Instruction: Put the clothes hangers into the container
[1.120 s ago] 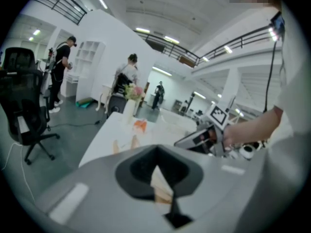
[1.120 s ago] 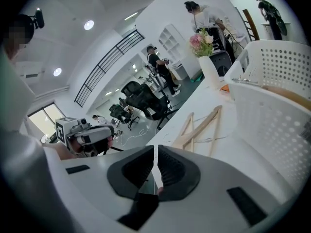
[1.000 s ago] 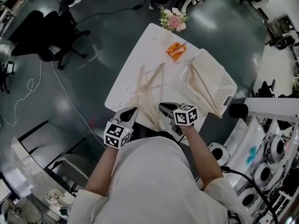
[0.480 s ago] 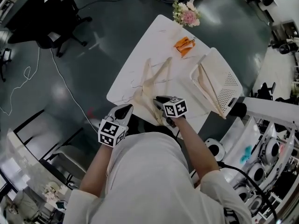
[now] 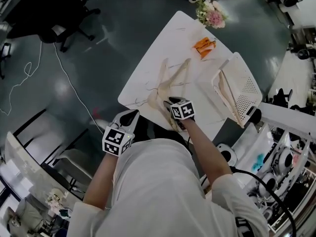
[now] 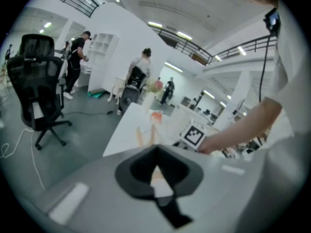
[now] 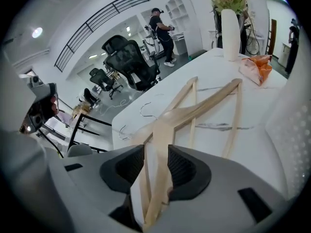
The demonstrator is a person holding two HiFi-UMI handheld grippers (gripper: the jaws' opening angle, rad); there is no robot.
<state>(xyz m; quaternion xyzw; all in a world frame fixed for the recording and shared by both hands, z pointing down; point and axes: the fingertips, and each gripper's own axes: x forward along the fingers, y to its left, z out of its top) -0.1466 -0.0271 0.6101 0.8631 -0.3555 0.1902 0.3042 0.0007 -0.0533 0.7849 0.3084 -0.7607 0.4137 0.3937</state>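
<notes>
The white tabletop (image 5: 163, 48) fills the middle of the head view, set cornerwise on a dark grey floor (image 5: 108, 38). A black office chair (image 5: 54, 9) stands on that floor at about 10 o'clock from the tabletop, well apart from it.

At the tabletop's 3 o'clock edge sits the container (image 5: 247, 90), a white perforated basket. Pale wooden hangers (image 5: 226, 95) lean inside it.

More wooden clothes hangers (image 5: 173, 75) lie overlapped on the tabletop, between its middle and its 6 o'clock edge. Their wire hooks point toward 8 o'clock.

The right claw (image 5: 173, 102) points steeply down over the near ends of these hangers. Its jaws have just been opening and now stand spread, with the crossed wooden arms running up between the two pads, which do not squeeze them.

The left claw (image 5: 131, 115) hangs at 7 o'clock off the tabletop's edge, apart from the hangers. Its jaws are pressed together with nothing between them.

A small orange thing (image 5: 205, 45) lies on the tabletop at 1 o'clock. A vase of pink flowers (image 5: 212, 16) stands at the 12 o'clock corner.
</notes>
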